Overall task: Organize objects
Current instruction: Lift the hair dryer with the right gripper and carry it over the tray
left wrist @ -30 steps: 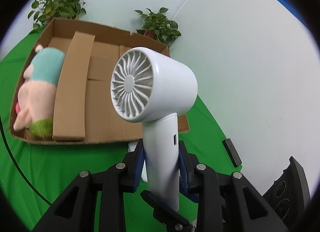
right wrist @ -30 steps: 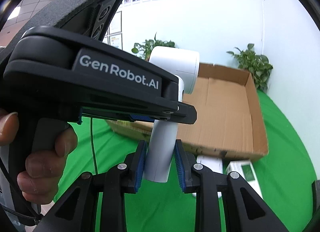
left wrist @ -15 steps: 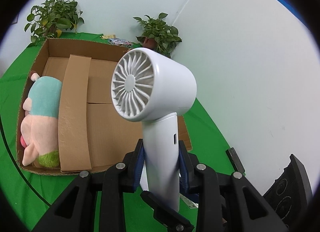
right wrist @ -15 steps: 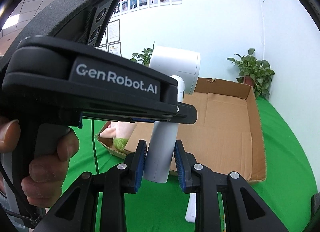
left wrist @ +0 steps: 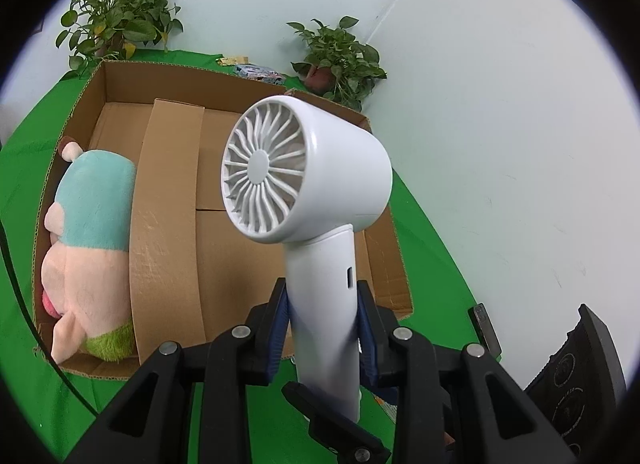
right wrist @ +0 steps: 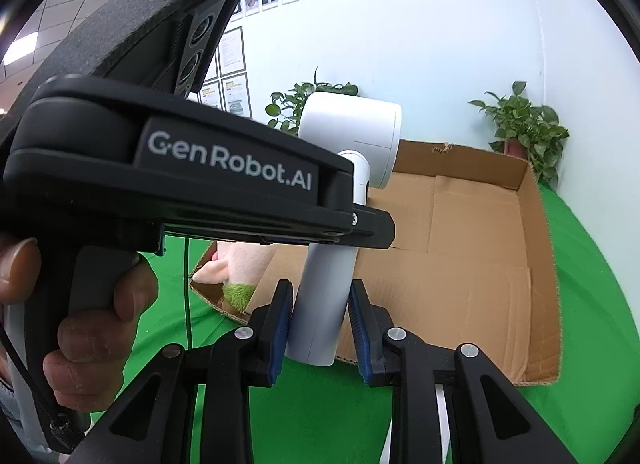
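Note:
A white handheld fan (left wrist: 308,176) stands upright, its handle clamped between the blue pads of my left gripper (left wrist: 322,328), held above the near edge of an open cardboard box (left wrist: 240,248). In the right wrist view the same fan (right wrist: 340,192) has its handle's lower end between my right gripper's (right wrist: 320,328) pads; a small gap shows on the right side, so that gripper looks slightly open. The left gripper's black body (right wrist: 180,168) fills the left of that view. A plush toy (left wrist: 88,248) lies at the box's left side.
A cardboard flap (left wrist: 168,224) lies inside the box beside the plush. Two potted plants (left wrist: 340,60) stand behind the box by the white wall. Green cloth (right wrist: 592,304) covers the table. A black device (left wrist: 484,328) lies by the wall. A white object (right wrist: 440,404) lies under my right gripper.
Both grippers and the fan have risen and moved forward, so the box sits lower and I see further into it. The right gripper's pads have loosened slightly around the handle.

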{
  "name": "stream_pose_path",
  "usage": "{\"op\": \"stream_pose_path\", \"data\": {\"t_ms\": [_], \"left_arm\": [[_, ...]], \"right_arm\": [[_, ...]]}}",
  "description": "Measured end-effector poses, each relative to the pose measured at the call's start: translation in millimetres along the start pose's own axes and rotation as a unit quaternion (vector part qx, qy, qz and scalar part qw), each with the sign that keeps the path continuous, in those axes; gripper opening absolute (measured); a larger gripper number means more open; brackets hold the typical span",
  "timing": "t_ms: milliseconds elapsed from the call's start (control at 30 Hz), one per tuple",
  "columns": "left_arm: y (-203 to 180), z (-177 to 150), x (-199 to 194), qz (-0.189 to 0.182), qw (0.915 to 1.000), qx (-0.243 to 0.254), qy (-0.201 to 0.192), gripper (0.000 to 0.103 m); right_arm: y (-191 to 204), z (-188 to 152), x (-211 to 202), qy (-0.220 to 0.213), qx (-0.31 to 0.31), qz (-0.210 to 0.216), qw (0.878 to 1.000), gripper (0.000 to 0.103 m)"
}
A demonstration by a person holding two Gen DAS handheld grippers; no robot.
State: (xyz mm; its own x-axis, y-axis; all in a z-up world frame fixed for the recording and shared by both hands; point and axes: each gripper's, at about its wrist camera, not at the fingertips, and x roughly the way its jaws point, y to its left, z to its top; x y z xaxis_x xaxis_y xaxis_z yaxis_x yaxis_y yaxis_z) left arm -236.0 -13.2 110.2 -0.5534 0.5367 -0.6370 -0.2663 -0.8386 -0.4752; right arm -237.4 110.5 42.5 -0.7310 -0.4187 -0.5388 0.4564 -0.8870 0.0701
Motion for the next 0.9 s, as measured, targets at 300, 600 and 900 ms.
{"op": "stream_pose_path", "data": {"t_ms": [300, 600, 900], "left_arm": [[19.6, 21.3, 35.9, 0.015, 0.9996, -0.001, 0.026, 0.03], [45.3, 22.6, 91.0, 0.041, 0.9963, -0.017, 0.074, 0.03], [51.3, 21.5, 111.0, 0.056, 0.9943, -0.017, 0.089, 0.03]], "right_arm": [[-26.3, 1.6, 41.4, 0.018, 0.032, 0.009, 0.999, 0.026], [-54.0, -10.4, 102.4, 0.059, 0.084, 0.034, 0.994, 0.026], [-68.4, -16.4, 136.9, 0.079, 0.105, 0.046, 0.99, 0.025]]}}
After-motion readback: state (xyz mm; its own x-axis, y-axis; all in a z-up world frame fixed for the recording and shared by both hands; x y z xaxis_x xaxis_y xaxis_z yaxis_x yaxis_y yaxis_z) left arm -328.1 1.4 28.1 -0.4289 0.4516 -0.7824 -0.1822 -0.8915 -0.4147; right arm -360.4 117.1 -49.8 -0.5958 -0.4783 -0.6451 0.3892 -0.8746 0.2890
